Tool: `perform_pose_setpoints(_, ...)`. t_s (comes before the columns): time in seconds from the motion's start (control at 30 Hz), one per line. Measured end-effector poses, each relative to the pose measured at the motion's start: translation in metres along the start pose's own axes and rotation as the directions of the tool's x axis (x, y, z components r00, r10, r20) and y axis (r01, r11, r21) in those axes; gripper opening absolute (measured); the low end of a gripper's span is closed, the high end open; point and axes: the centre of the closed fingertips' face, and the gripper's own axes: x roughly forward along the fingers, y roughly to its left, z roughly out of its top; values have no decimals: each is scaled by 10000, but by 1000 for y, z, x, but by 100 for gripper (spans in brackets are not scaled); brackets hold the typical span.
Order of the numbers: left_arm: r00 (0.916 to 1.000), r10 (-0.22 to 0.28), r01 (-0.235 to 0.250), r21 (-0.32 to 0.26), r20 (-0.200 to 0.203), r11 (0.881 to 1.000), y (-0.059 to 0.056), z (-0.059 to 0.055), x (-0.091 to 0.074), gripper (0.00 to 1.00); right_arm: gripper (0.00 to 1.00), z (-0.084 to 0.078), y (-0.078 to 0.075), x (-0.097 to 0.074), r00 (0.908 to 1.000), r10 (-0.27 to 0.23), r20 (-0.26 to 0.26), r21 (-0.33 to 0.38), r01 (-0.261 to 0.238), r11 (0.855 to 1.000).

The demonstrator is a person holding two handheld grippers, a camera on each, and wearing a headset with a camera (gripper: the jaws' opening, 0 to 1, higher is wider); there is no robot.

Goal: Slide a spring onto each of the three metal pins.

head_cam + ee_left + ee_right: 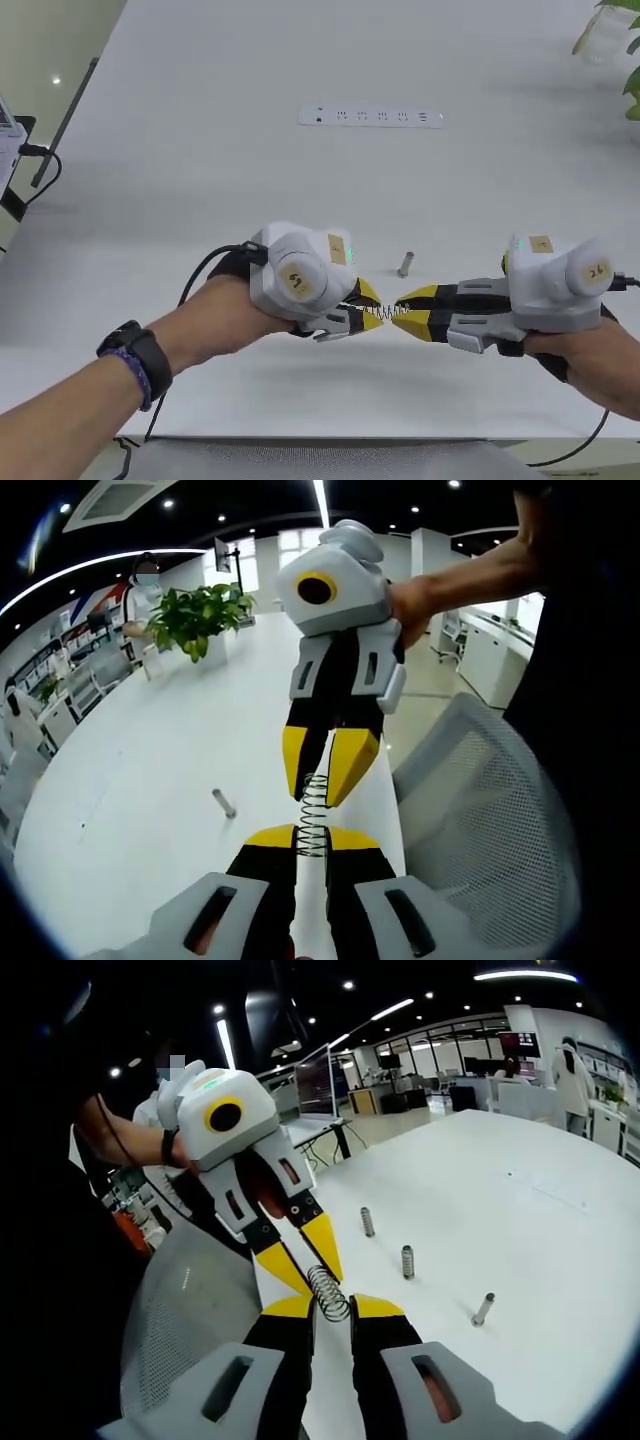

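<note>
A small steel spring (pixel 390 312) hangs in the air between my two grippers, just above the white table's near edge. My left gripper (pixel 372 310) is shut on its left end and my right gripper (pixel 405 312) is shut on its right end, yellow tips facing each other. In the left gripper view the spring (pixel 313 815) runs from my own jaws up into the right gripper (pixel 322 780). A bare metal pin (pixel 405 264) stands just behind them. In the right gripper view I see this bare pin (pixel 484 1309) and two pins wearing springs (pixel 407 1262), (pixel 368 1222).
A white power strip (pixel 371 117) lies far back on the table (pixel 200 180). A plant (pixel 620 30) stands at the back right corner. A grey mesh chair (pixel 480 810) sits at the table's near edge. A black cable (pixel 45 175) runs along the left side.
</note>
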Motion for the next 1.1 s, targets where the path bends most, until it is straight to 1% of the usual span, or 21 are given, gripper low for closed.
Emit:
perform_pose_setpoints(0.13, 10000, -46, 46, 81, 2, 10000, -1, 0, 0, 2, 10, 2, 5, 0, 9998, 157, -100, -37, -158, 9999)
perform_pose_setpoints(0.23, 10000, -54, 54, 84, 44, 9999, -1, 1, 0, 2, 10, 2, 6, 1, 9993, 291, -222, -197, -295, 9994)
perform_pose_setpoints(0.37, 9999, -55, 54, 137, 87, 9999, -1, 4, 1, 2, 9, 11, 12, -1, 9980, 538, -344, -373, -551, 9978)
perform_pose_setpoints(0.43, 9999, -79, 77, 117, 139, 9999, -1, 5, 1, 2, 9, 17, 13, -2, 9978, 574, -334, -454, -588, 9972)
perform_pose_setpoints(0.57, 9997, -26, 23, 134, 242, 9999, 1, 9, 1, 2, 9, 19, 10, -4, 9956, 580, -730, -832, -640, 9945)
perform_pose_setpoints(0.6, 9997, -14, 10, 141, 261, 9999, 2, 9, 1, 2, 9, 19, 10, -4, 9954, 577, -761, -873, -643, 9941)
perform_pose_setpoints(0.67, 9994, -4, -1, 129, 333, 9999, 3, 11, 2, 2, 9, 20, 6, -6, 9940, 574, -936, -1057, -672, 9921)
perform_pose_setpoints(0.77, 9991, 24, -28, 94, 432, 10000, 4, 14, 4, 2, 9, 23, 6, -7, 9916, 524, -1186, -1301, -678, 9892)
perform_pose_setpoints(0.9, 9984, 38, -42, 76, 571, 10000, 4, 18, 6, 2, 8, 28, 8, -8, 9861, 467, -1597, -1714, -743, 9824)
perform_pose_setpoints(0.93, 9982, 45, -50, 72, 604, 10000, 4, 19, 7, 2, 8, 26, 5, -9, 9843, 452, -1705, -1828, -766, 9802)
perform_pose_setpoints(1.0, 9977, 46, -48, 34, 678, 10000, 4, 21, 8, 2, 8, 28, 5, -10, 9813, 448, -1873, -1977, -823, 9768)
perform_pose_setpoints(1.1, 9973, 73, -76, 40, 728, 10000, 4, 23, 9, 2, 8, 28, 6, -12, 9785, 431, -2015, -2076, -857, 9745)
